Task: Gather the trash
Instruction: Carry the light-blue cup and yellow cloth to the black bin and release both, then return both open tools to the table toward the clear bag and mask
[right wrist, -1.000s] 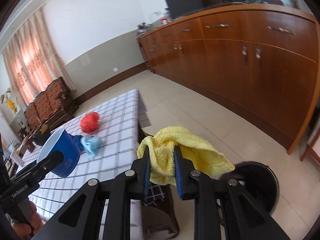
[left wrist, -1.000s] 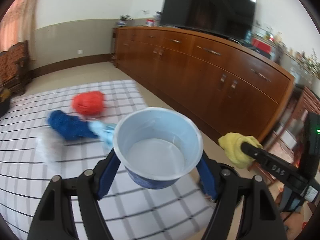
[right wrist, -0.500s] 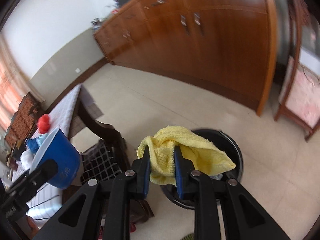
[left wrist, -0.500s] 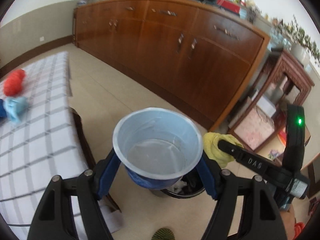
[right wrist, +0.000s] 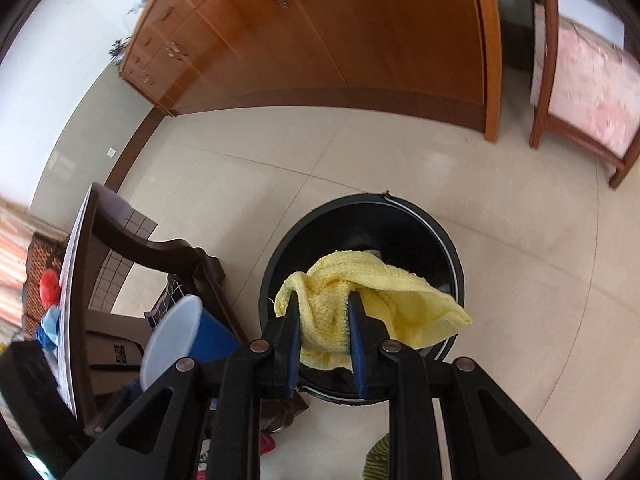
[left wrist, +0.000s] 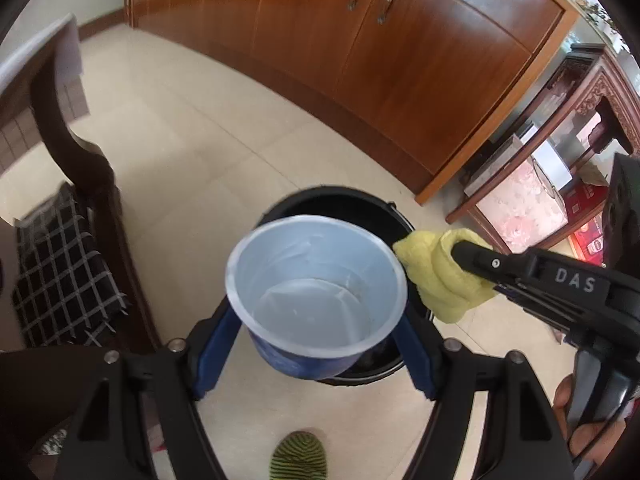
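The left gripper (left wrist: 316, 344) has its 2 blue-padded fingers (left wrist: 214, 344) pressed against the sides of a blue cup (left wrist: 316, 292), which sits upright between them with its pale inside facing the camera and nothing in it. Just right of the cup's rim, the right gripper (right wrist: 323, 336) clamps a bunched yellow cloth (right wrist: 372, 300); its 2 fingers (right wrist: 291, 340) stand nearly together with the cloth squeezed between the pads, and loose folds spill out to the right. A hand (left wrist: 576, 412) grips that tool's handle at the lower right edge of the left wrist view.

Directly below both held things stands a round black trash bin (right wrist: 440, 248) on the pale tiled floor (right wrist: 520, 280). The cup hangs over the bin's near left part and the cloth over its near rim. Something dark lies in the bottom of the bin, too dim to identify. A green striped slipper toe (left wrist: 298, 456) shows on the floor in front of the bin.

To the left stands the counter (right wrist: 74, 280), dark wood with a checked cover, where a red bundle (right wrist: 50, 286) and a light blue one (right wrist: 50, 326) lie near its edge. Beyond the bin, a long brown wooden cabinet (left wrist: 400, 40) runs along the wall.
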`<state>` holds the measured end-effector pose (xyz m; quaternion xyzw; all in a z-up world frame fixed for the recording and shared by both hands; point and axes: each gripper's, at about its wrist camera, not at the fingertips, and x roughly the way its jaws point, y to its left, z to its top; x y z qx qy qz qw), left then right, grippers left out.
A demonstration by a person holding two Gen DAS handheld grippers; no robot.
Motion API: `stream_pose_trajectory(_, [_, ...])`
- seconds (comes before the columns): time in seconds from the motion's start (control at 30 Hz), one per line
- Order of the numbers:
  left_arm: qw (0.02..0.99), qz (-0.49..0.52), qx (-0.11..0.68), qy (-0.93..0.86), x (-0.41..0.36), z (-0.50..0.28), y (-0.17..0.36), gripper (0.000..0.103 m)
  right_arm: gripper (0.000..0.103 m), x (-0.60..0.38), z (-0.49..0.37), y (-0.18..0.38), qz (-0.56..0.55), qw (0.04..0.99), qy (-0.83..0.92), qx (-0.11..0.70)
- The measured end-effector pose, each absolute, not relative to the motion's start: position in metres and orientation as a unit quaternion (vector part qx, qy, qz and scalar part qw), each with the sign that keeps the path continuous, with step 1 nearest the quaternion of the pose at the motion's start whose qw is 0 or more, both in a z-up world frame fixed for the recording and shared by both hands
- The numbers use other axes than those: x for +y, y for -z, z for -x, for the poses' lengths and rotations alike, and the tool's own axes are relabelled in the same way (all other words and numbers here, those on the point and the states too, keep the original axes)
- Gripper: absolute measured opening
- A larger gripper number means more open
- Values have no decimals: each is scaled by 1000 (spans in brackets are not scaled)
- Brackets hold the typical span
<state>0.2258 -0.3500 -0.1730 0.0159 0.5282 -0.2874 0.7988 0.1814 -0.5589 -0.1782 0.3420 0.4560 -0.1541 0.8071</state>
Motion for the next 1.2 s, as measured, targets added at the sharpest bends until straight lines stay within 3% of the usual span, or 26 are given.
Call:
stream_pose_trajectory(0.27, [766, 3, 574, 290, -375, -236, 200, 80, 26, -582, -199, 205, -391, 778, 166, 463])
stream_pose_trajectory(0.37, [758, 9, 584, 290, -379, -238, 206, 85, 44, -590, -203, 209, -394, 774, 181, 461])
stream_pose_trajectory(0.47, [761, 16, 581, 289, -375, -238, 204, 85, 45, -596, -202, 211, -403, 772, 191, 453])
stream_pose_trajectory(1.0, [836, -28, 480, 264, -333, -226, 111, 85, 45, -558, -195, 166, -299, 802, 234, 461])
stream_pose_trajectory(1.2, [861, -10, 433, 265, -298, -218, 67, 85, 56, -526, -186, 128, -262, 836, 228, 426])
